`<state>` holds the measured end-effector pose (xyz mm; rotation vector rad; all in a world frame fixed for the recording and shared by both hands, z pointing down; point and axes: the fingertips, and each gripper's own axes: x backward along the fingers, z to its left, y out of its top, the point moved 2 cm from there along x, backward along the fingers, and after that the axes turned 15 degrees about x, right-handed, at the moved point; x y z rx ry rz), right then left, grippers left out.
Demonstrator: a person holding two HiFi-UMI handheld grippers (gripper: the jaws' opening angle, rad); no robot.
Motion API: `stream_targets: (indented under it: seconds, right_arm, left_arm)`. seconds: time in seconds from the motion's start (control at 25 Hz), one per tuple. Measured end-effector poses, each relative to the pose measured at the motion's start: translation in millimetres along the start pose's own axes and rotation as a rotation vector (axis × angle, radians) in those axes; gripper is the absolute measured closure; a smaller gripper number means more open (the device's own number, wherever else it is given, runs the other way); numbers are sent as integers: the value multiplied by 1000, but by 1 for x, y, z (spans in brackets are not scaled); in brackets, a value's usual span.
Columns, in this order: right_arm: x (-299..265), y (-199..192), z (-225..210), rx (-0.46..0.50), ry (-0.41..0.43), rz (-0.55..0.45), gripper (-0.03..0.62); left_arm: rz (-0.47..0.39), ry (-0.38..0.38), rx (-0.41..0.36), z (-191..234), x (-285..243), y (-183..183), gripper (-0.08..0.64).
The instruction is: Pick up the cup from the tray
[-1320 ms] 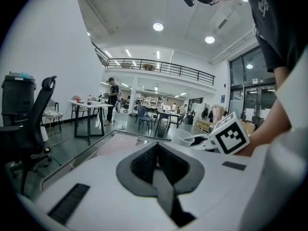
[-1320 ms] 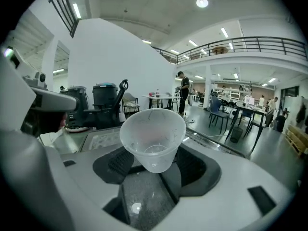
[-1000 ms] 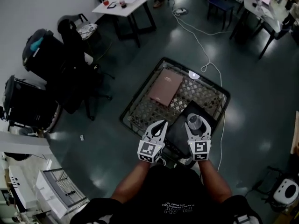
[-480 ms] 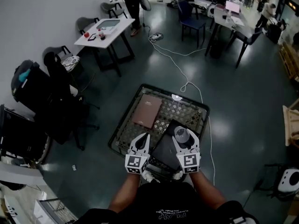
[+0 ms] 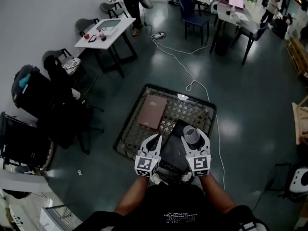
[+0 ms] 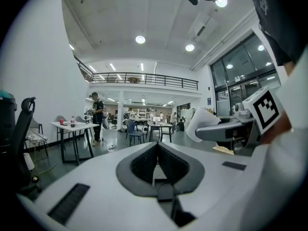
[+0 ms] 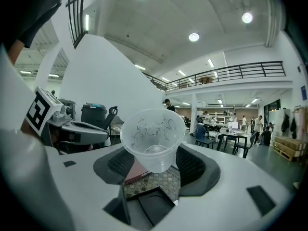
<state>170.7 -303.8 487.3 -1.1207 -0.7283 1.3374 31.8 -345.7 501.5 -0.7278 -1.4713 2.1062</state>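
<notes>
Clear plastic cup clamped between the jaws of the right gripper, pads on its sides, jaws wide. Mouth of cup tipped toward that gripper's camera. Cup is up off the black tray, which lies below it on the lattice worktop. Brown book on the worktop, beside the tray. Left gripper: jaws together, nothing between them; held just beside the right gripper, near edge of worktop
</notes>
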Motion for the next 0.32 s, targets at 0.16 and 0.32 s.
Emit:
stream_targets:
  seconds: [0.16, 0.32]
  right_arm:
    - [-3, -8, 2, 1, -5, -6, 314]
    - [-4, -16, 11, 3, -3, 14, 314]
  left_arm:
    - [-1, -15, -3, 0, -4, -6, 549]
    - [13, -18, 6, 1, -2, -12, 549]
